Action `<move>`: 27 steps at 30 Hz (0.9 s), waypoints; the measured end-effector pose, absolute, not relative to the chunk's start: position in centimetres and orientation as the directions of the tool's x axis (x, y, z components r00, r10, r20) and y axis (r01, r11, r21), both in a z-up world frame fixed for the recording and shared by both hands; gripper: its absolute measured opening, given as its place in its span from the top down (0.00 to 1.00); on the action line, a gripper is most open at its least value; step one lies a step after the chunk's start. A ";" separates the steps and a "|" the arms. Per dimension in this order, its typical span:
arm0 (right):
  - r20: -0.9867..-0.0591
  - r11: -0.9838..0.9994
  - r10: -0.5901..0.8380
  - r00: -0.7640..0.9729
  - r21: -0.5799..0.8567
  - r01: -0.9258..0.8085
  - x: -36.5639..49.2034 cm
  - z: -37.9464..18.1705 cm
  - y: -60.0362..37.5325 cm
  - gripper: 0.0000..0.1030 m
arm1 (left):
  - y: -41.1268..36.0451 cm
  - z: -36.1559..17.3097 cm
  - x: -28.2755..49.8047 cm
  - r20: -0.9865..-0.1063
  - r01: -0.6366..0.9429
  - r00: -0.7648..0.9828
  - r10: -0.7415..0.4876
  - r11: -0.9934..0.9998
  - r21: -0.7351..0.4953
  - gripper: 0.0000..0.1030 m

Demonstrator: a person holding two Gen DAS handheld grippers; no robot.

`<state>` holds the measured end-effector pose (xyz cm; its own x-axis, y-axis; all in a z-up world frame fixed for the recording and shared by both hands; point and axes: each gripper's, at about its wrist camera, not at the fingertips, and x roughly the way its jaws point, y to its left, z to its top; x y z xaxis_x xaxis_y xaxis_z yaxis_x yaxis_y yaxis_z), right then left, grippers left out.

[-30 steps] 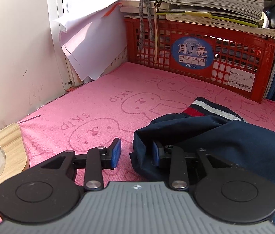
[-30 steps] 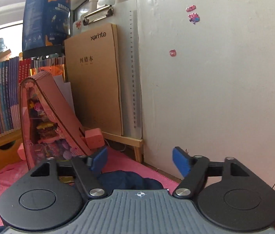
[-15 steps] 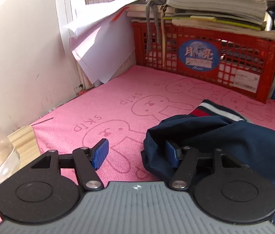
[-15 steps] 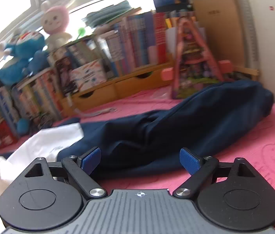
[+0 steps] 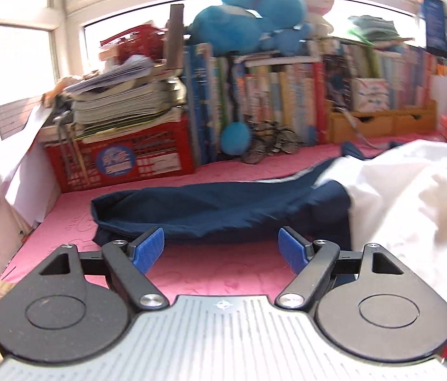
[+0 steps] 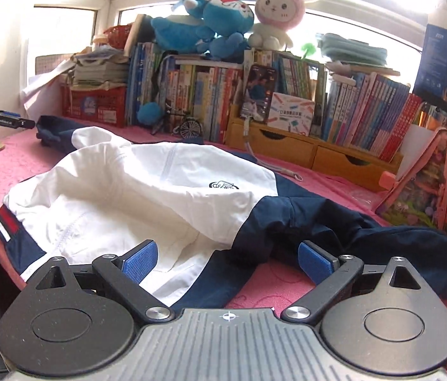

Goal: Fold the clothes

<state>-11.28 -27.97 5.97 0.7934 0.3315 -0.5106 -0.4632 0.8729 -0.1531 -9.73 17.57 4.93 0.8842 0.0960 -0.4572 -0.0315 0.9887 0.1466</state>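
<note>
I've got the white-and-navy jacket [image 6: 166,190] spread on the pink mat [image 6: 334,184], sleeves out L & R. My left gripper [image 5: 222,249] & right gripper [image 6: 226,257] have just been opening, jaws wide, nothing between them.

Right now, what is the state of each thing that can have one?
Left claw: open, just been opening, nothing between its pads.
Right claw: open, just been opening, empty, above the jacket.
Jacket: spread out on the pink cloth, not folded, rumpled.
Left sleeve: stretched out flat.
Wooden drawers: shut.
</note>
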 end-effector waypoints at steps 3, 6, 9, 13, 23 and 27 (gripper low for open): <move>-0.543 0.865 0.271 0.795 -0.225 -0.449 -12.7 6.7 -29.1 0.06 | 14.4 4.2 -12.5 -0.488 0.107 0.873 -0.014 0.981 0.164 0.23; -0.595 0.838 0.215 0.774 -0.295 -0.459 -14.3 7.0 -30.3 0.06 | 11.9 3.1 -14.7 -0.535 0.217 0.838 -0.108 0.965 0.145 0.21; -0.636 0.812 0.211 0.742 -0.308 -0.495 -15.6 5.8 -30.1 0.00 | 9.7 1.7 -16.3 -0.577 0.311 0.797 -0.177 0.940 0.142 0.19; -0.648 0.798 0.267 0.713 -0.267 -0.541 -15.7 1.6 -27.1 0.00 | 7.4 -0.1 -16.9 -0.597 0.380 0.780 -0.188 0.900 0.214 0.19; -0.554 0.667 0.601 0.576 -0.049 -0.743 -14.8 -2.8 -15.5 0.02 | 6.9 -1.6 -16.6 -0.598 0.330 0.787 -0.154 0.923 0.197 0.15; -0.537 0.596 0.640 0.550 -0.105 -0.796 -15.3 -3.5 -11.0 0.02 | 7.7 -1.5 -15.4 -0.561 0.218 0.822 -0.099 0.965 0.149 0.15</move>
<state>-15.33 -10.99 -3.54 0.5497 0.6401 -0.5368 -0.7962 0.5960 -0.1046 -15.41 7.71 -1.45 0.8216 -0.0989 -0.5614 0.2179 0.9645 0.1491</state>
